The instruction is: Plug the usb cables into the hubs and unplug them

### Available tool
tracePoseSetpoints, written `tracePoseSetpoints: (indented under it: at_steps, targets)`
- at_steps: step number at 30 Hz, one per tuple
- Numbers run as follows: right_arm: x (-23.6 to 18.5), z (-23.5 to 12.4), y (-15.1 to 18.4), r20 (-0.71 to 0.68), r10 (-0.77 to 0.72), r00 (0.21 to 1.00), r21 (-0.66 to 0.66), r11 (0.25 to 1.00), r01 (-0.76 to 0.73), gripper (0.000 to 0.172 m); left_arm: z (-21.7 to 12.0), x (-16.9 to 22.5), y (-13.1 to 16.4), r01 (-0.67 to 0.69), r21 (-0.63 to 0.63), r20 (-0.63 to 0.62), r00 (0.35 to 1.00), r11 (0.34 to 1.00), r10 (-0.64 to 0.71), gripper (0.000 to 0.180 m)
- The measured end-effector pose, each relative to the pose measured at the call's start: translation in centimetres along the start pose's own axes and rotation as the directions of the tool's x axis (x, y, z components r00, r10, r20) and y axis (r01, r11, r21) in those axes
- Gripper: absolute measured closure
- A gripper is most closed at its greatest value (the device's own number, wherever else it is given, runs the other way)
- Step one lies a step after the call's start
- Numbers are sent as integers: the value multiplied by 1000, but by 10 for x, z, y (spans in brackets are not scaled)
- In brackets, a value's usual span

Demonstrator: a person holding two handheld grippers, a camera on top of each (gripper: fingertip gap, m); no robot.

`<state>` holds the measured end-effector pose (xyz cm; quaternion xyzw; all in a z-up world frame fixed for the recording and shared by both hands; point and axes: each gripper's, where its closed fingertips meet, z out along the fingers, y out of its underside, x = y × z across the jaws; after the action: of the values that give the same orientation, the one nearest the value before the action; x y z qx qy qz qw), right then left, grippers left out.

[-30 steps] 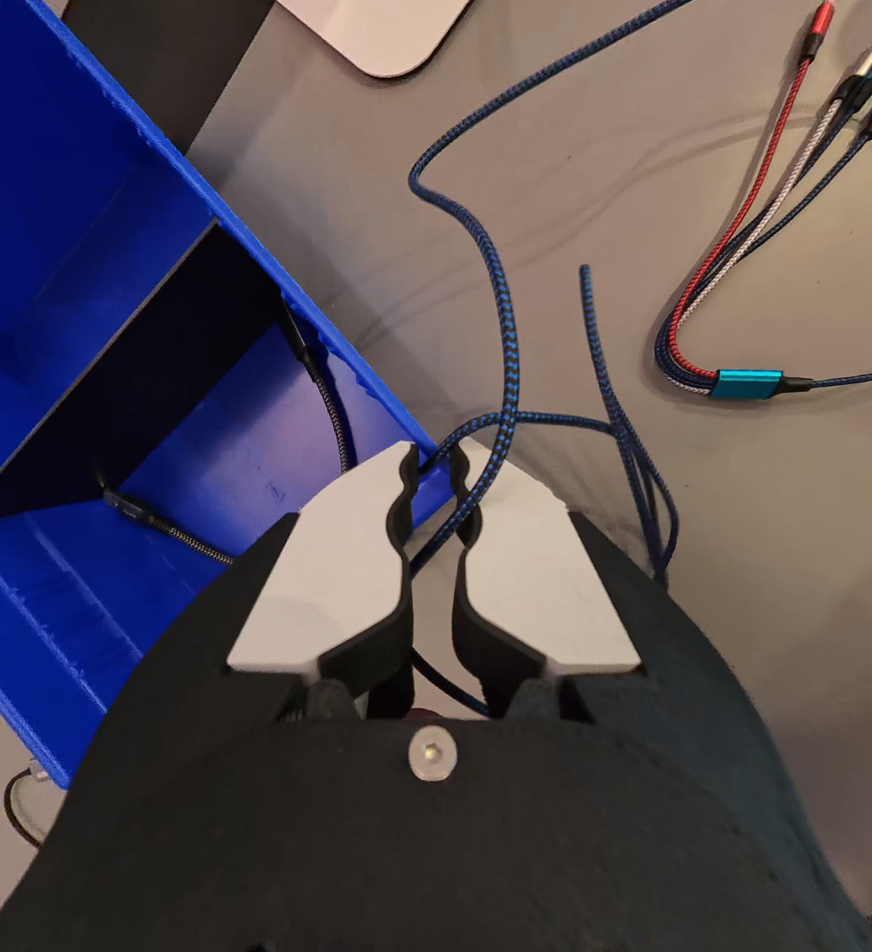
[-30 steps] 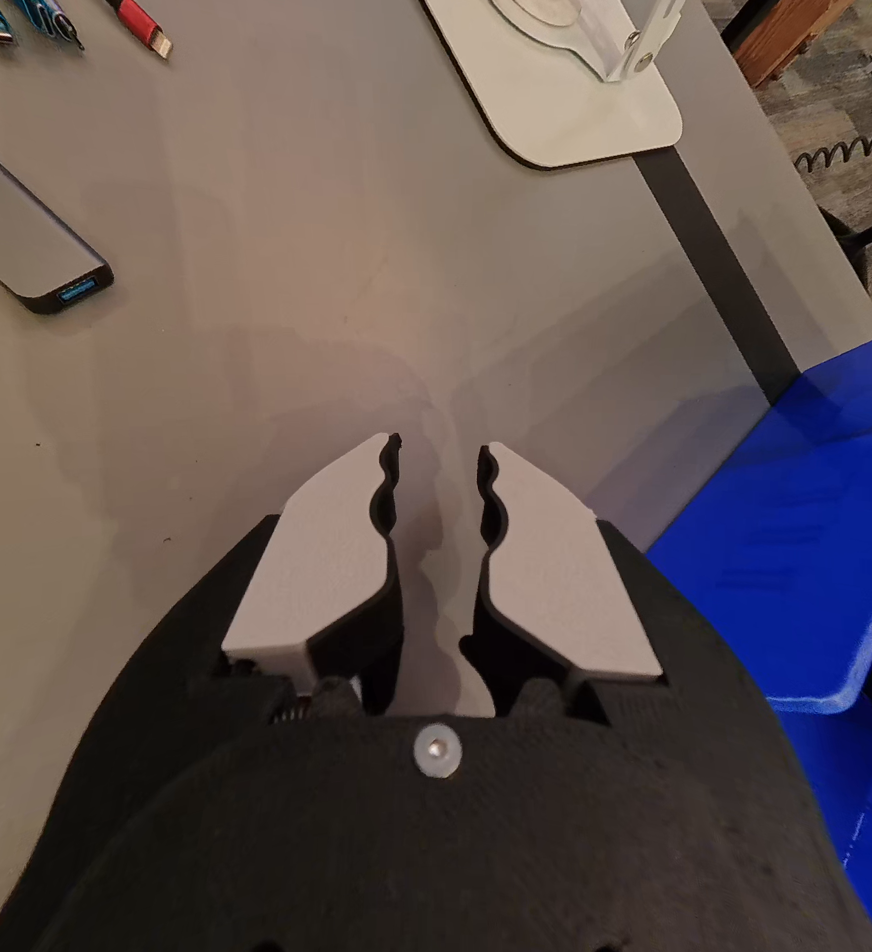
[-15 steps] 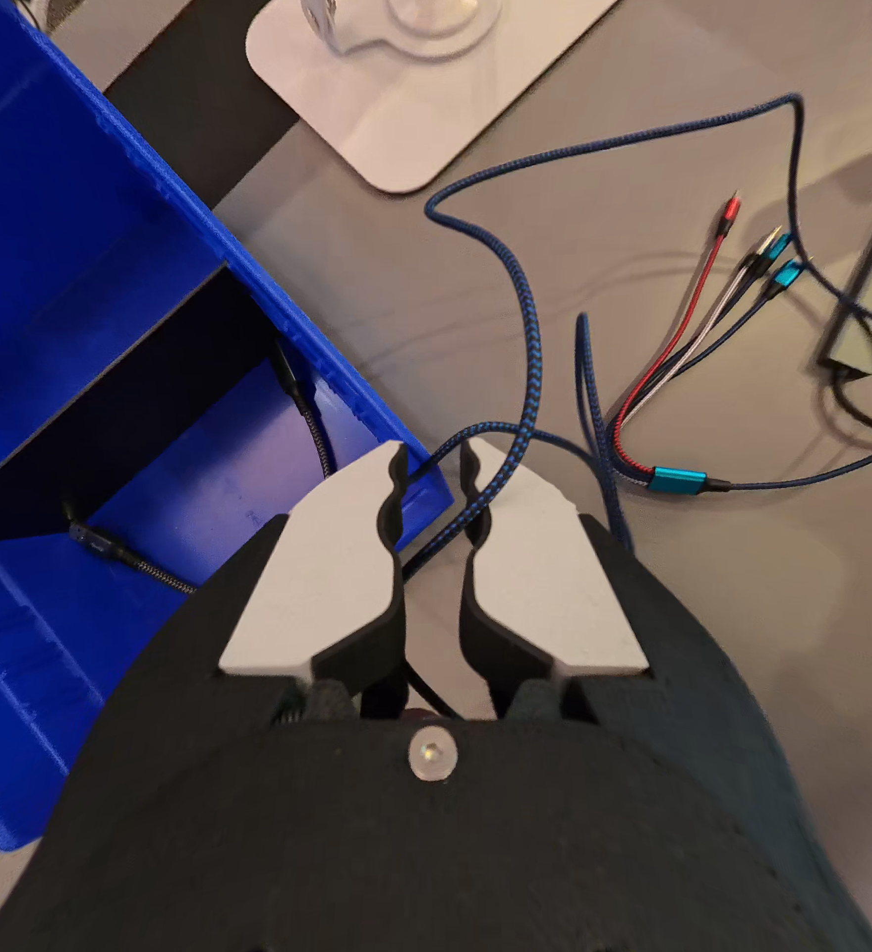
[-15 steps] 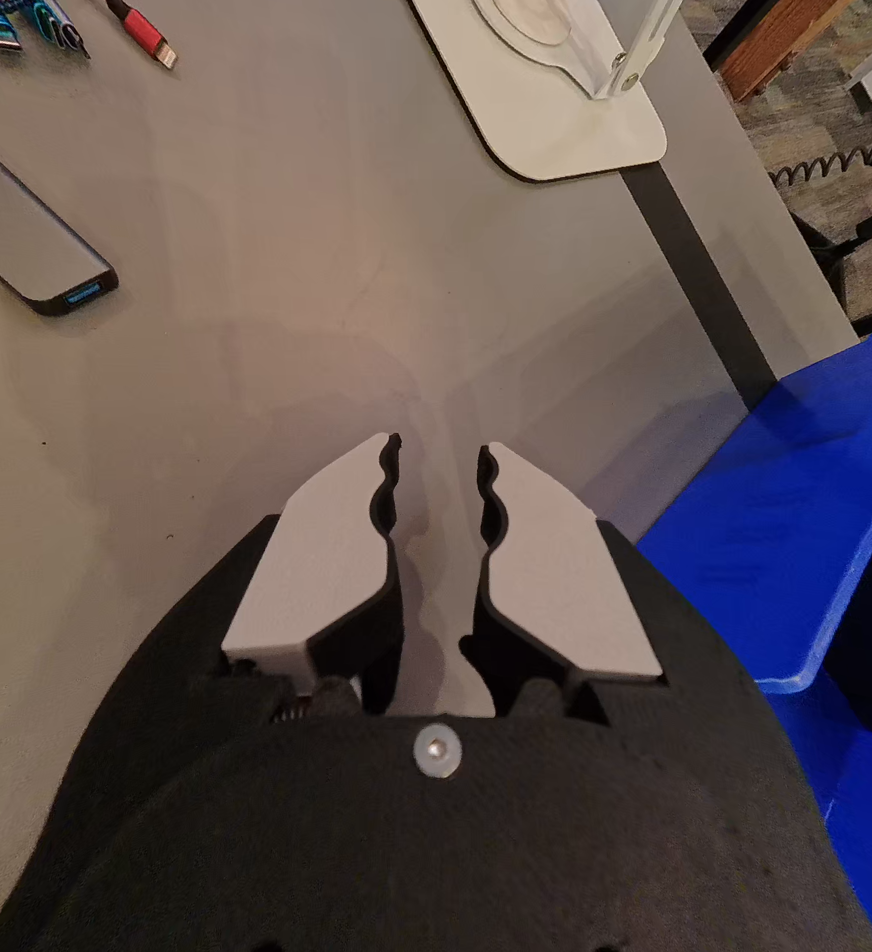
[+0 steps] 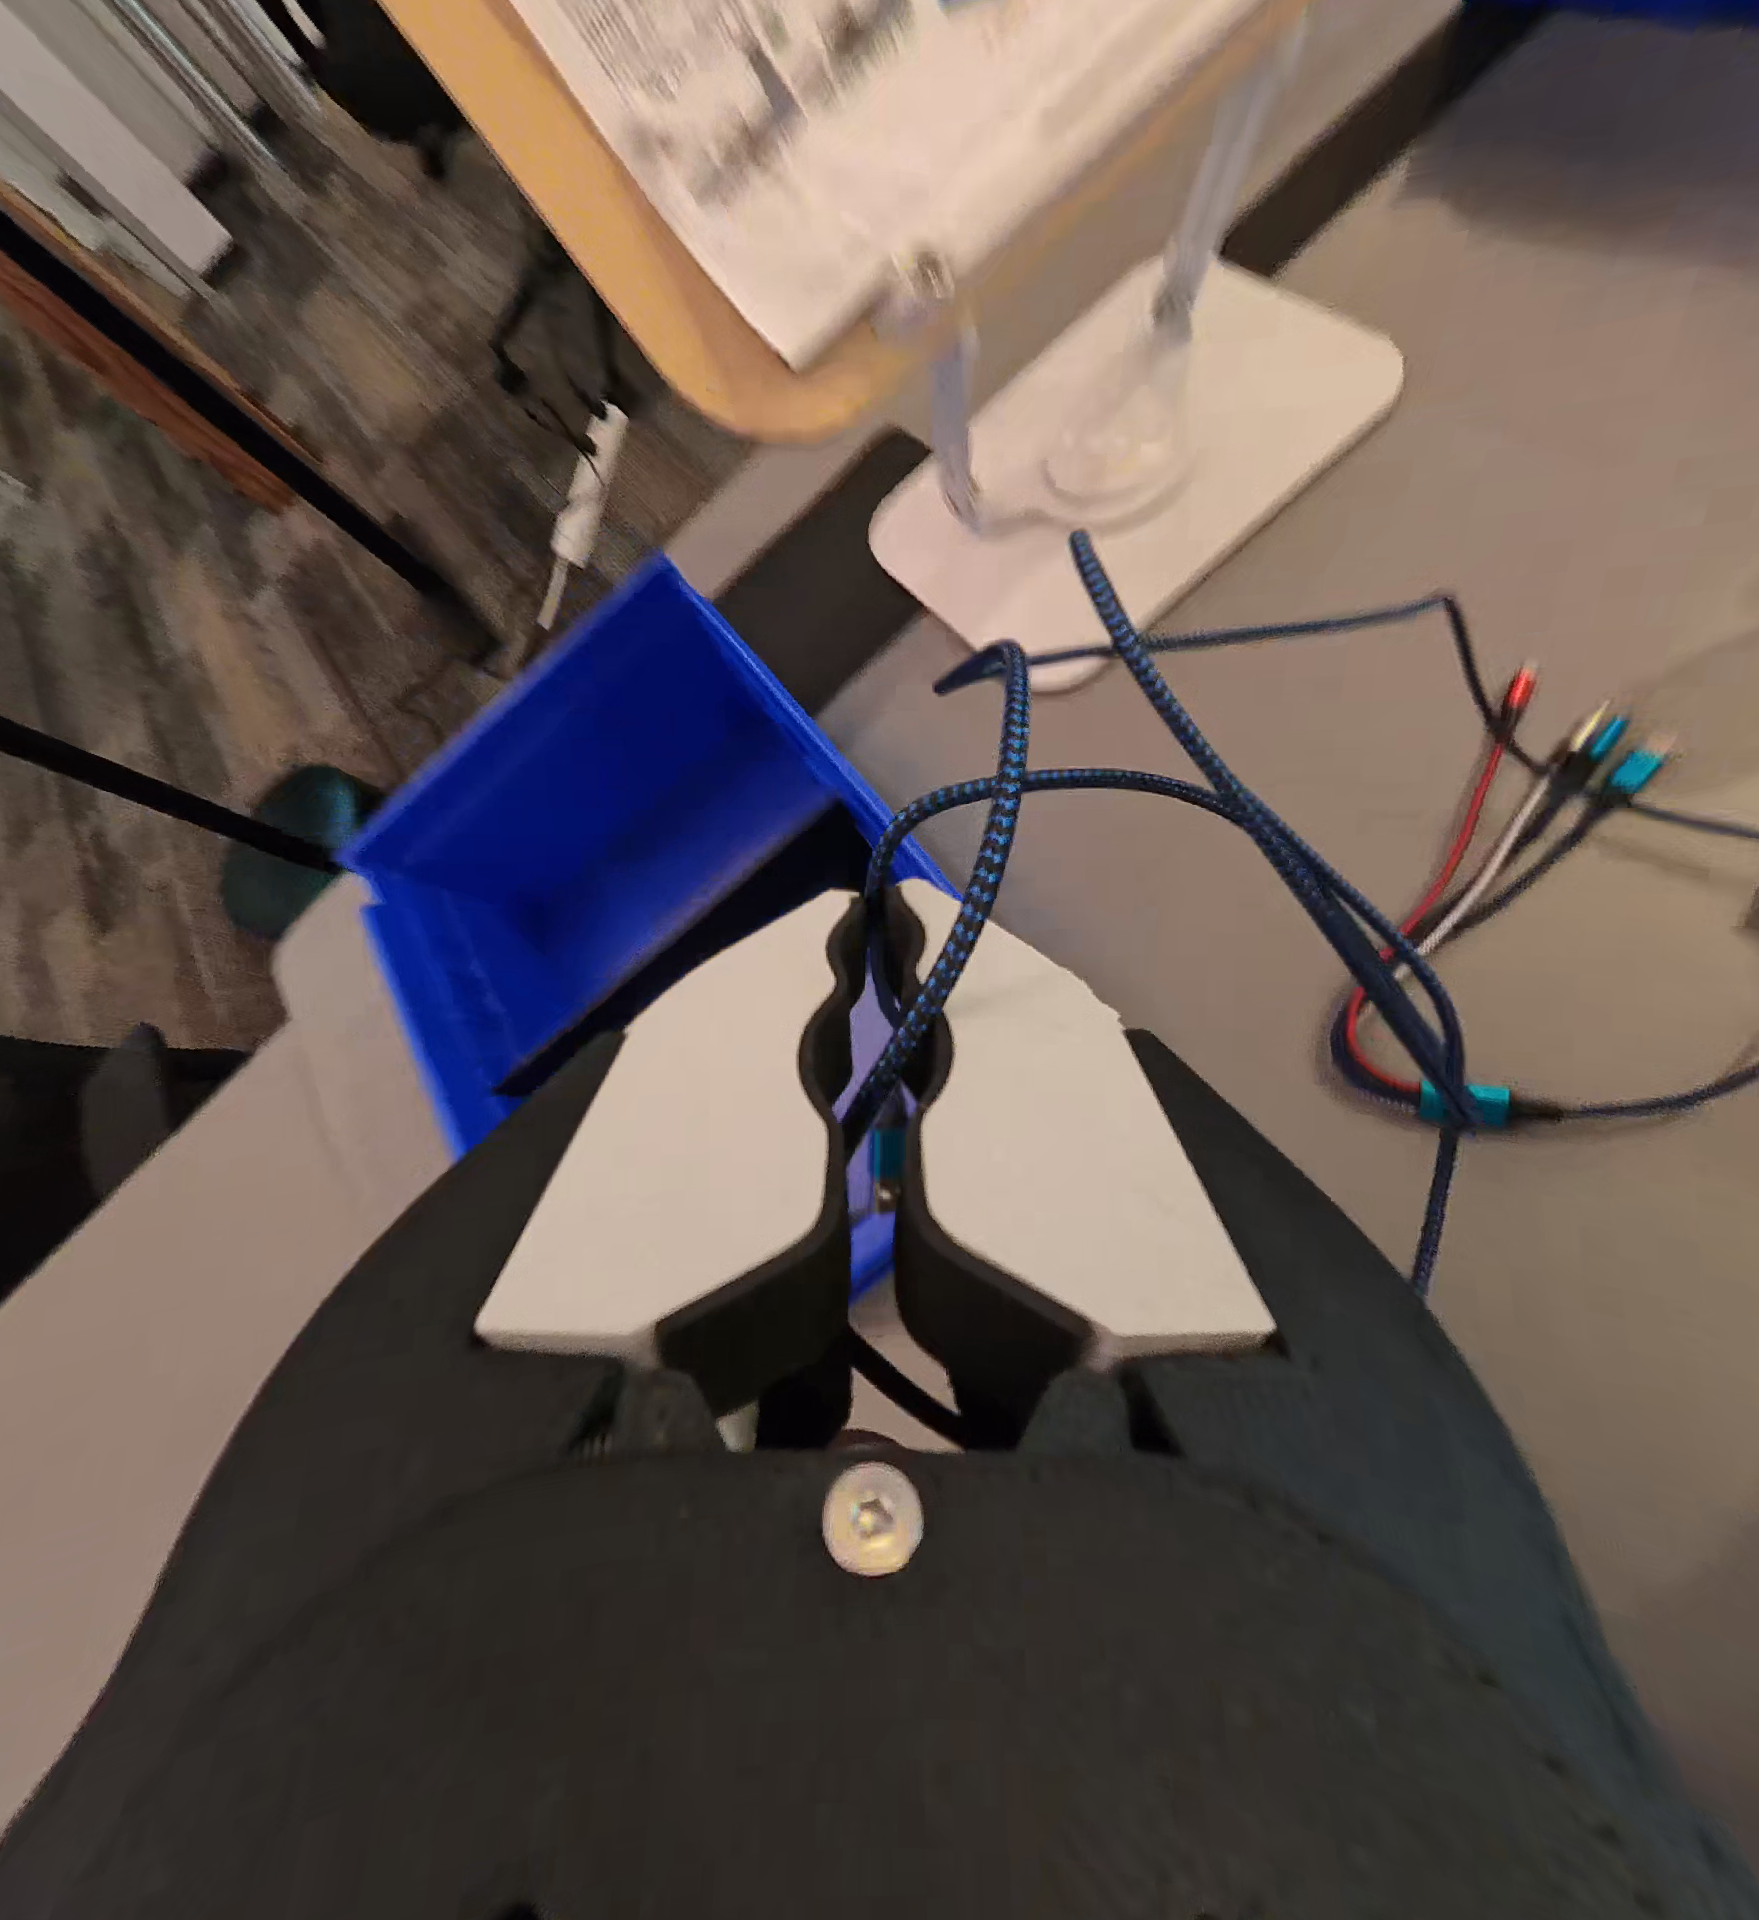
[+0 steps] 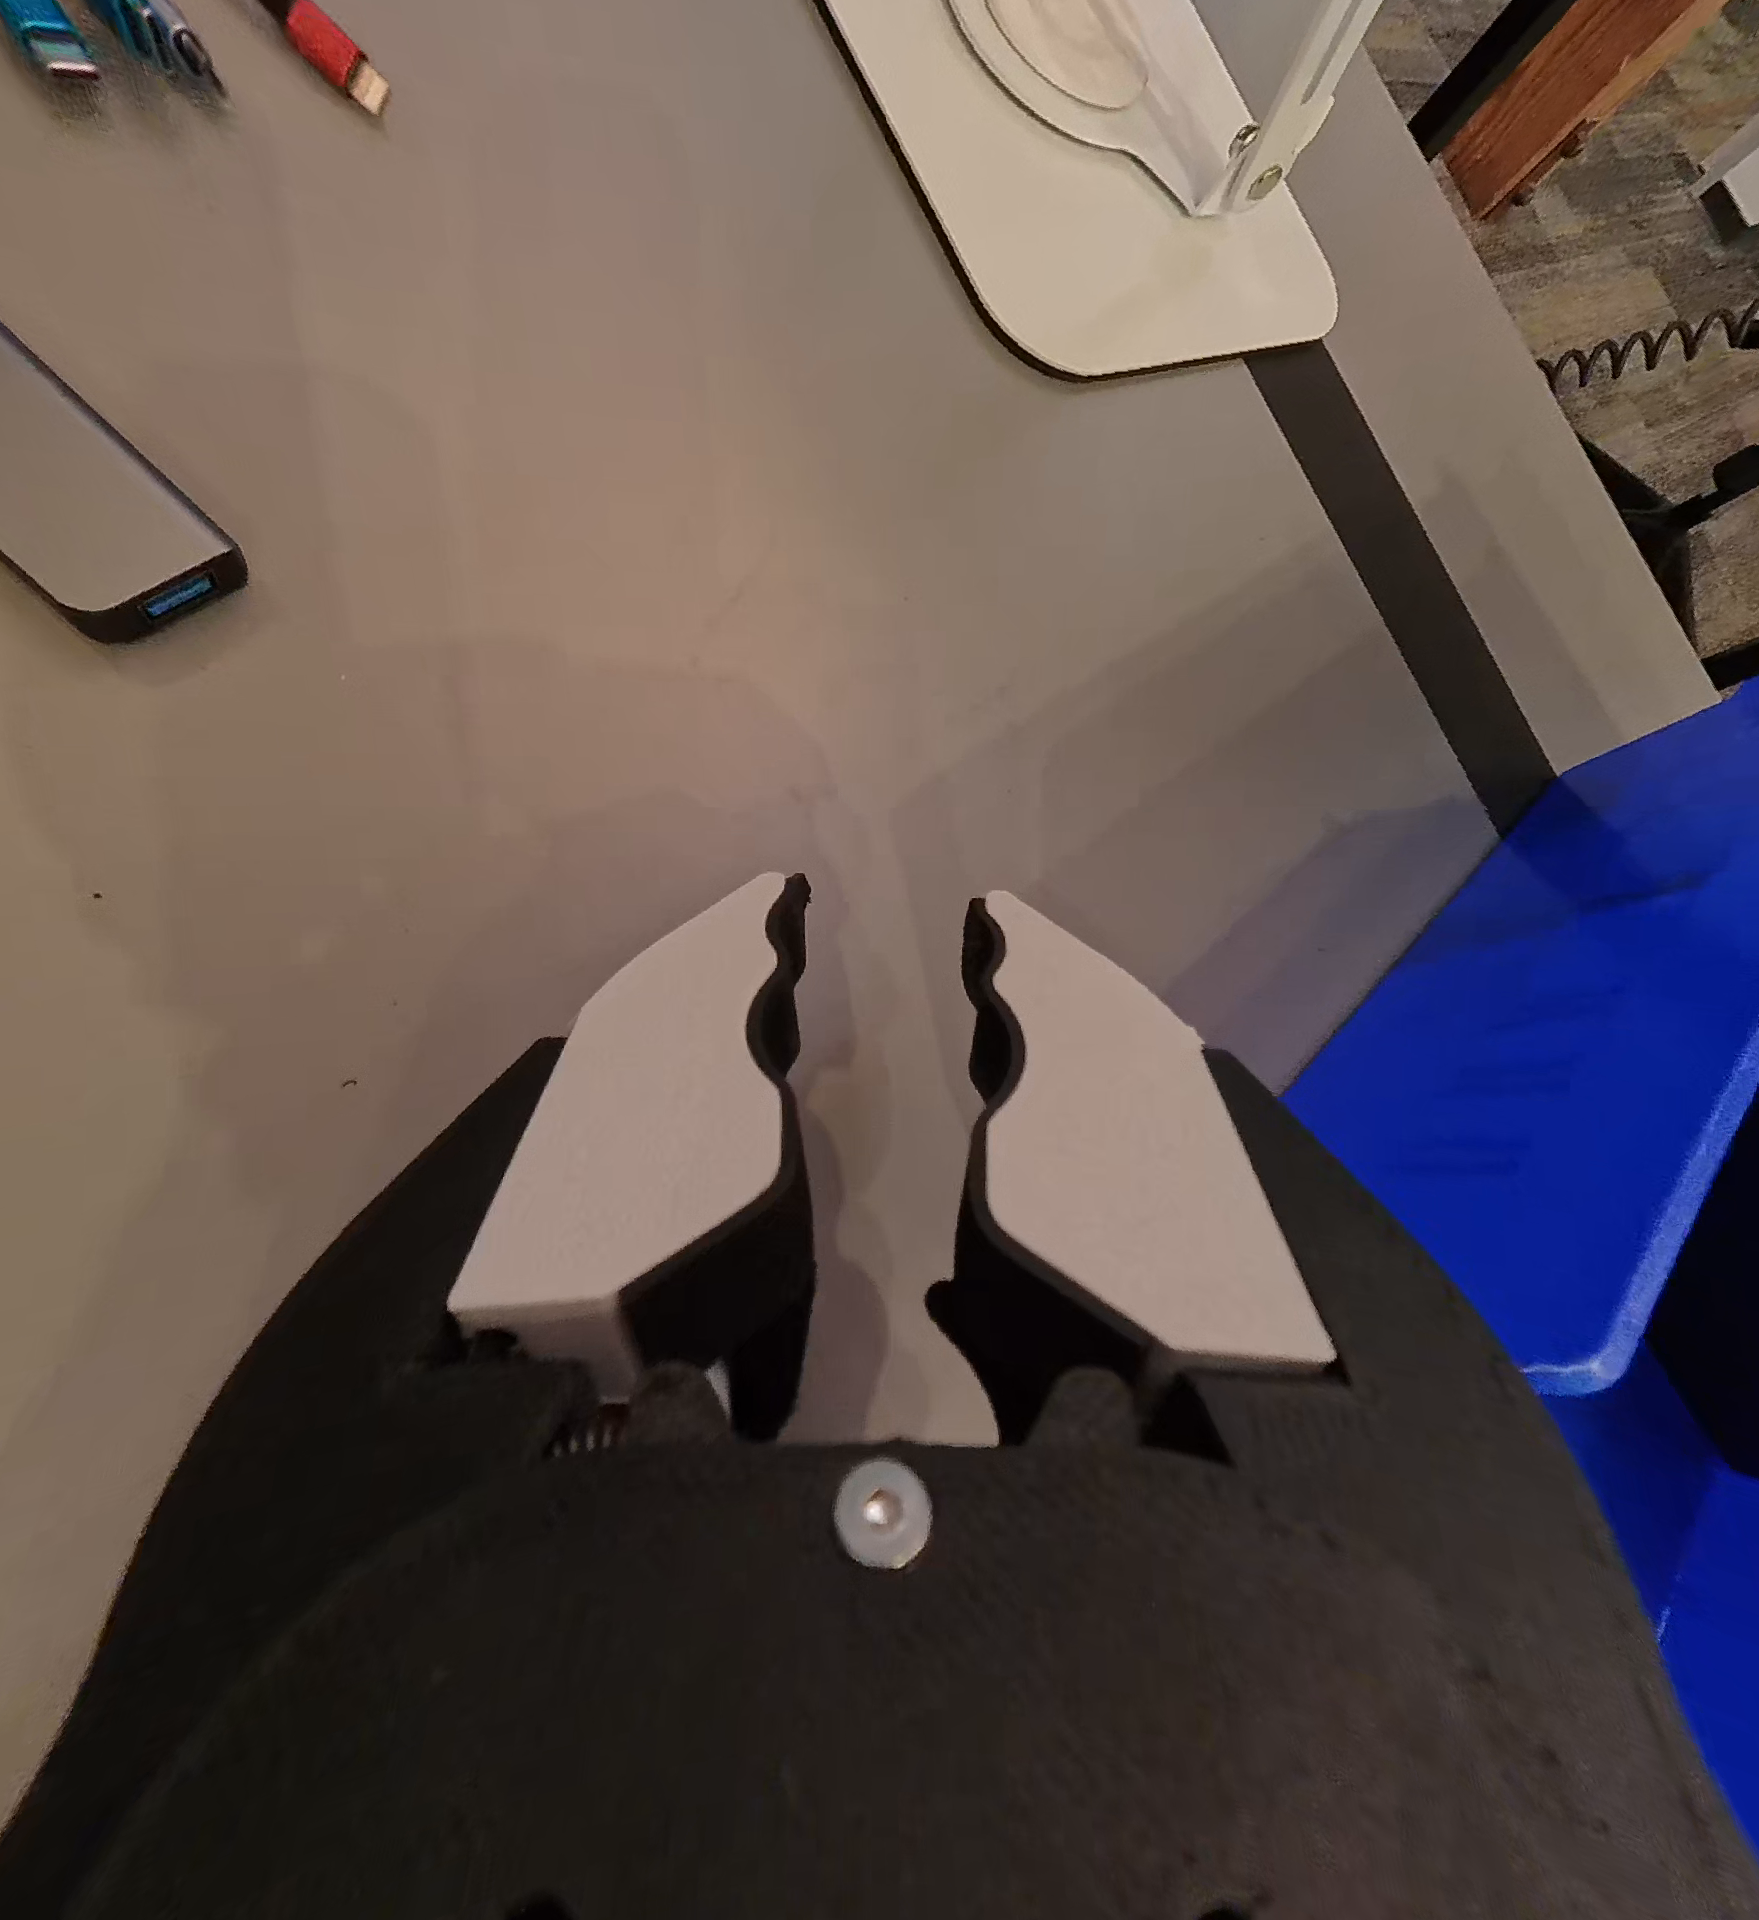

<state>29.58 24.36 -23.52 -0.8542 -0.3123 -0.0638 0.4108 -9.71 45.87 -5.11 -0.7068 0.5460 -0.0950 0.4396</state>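
1. A broad bare stretch of grey worktop [image 6: 594, 520] lies ahead of the right gripper [image 6: 885, 904], whose jaws stand apart with nothing between them.
2. A blue bin [image 6: 1581, 1091] blocks the right side, close by.
3. A white stand base [image 6: 1114, 260] sits at the far edge.
4. A grey hub [image 6: 54, 499] lies to the left.
5. In the left wrist view, looped blue braided cables [image 5: 1270, 831] cross the worktop between a blue bin [image 5: 563, 831] and a bundle of coloured cables [image 5: 1477, 883].

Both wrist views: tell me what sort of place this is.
Probably an office or lab workstation. A grey desk carries a USB hub, braided cables and a blue bin; patterned carpet and wooden furniture lie beyond it.
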Motion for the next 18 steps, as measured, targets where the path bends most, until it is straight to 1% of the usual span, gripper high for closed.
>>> tracePoseSetpoints:
  at_steps: [3, 6, 7, 8, 10, 12, 14, 16, 18]
  targets:
    - [-1, 1, 0, 3, -4, 1000, -2, 1000, 4, 143, -40, -22, -50, -35, 86, 87, 996, 996, 28, 178]
    - [-1, 0, -1, 2, -4, 1000, -2, 1000, 4, 143, -79, -22, -105, -86, 169, 113, 991, 982, 68, 177]
    - [-1, 0, 0, 0, -3, 1000, -1, 1000, 3, 143, -90, -17, -121, -106, 195, 109, 990, 975, 86, 177]
    - [0, 0, -1, -1, -3, 1000, -1, 1000, 3, 143, -97, -6, -135, -113, 215, 80, 992, 970, 98, 177]
    - [0, -1, -1, -1, -3, 1000, -1, 1000, 3, 143, -100, 23, -149, -119, 217, -6, 992, 969, 123, 177]
    - [-1, -1, -1, -1, -7, 1000, -3, 1000, 7, 143, -87, 55, -149, -152, 194, -44, 986, 969, 163, 178]
    - [-1, -2, -1, 0, -11, 1000, -6, 1000, 11, 143, -63, 85, -134, -166, 148, -87, 980, 975, 180, 178]
    - [-2, -2, -2, 0, -17, 1000, -9, 1000, 17, 143, -31, 111, -104, -148, 68, -154, 976, 987, 156, 177]
    - [-3, -2, -2, 1, -21, 1000, -10, 1000, 21, 143, 0, 125, -69, -137, -4, -179, 975, 991, 134, 177]
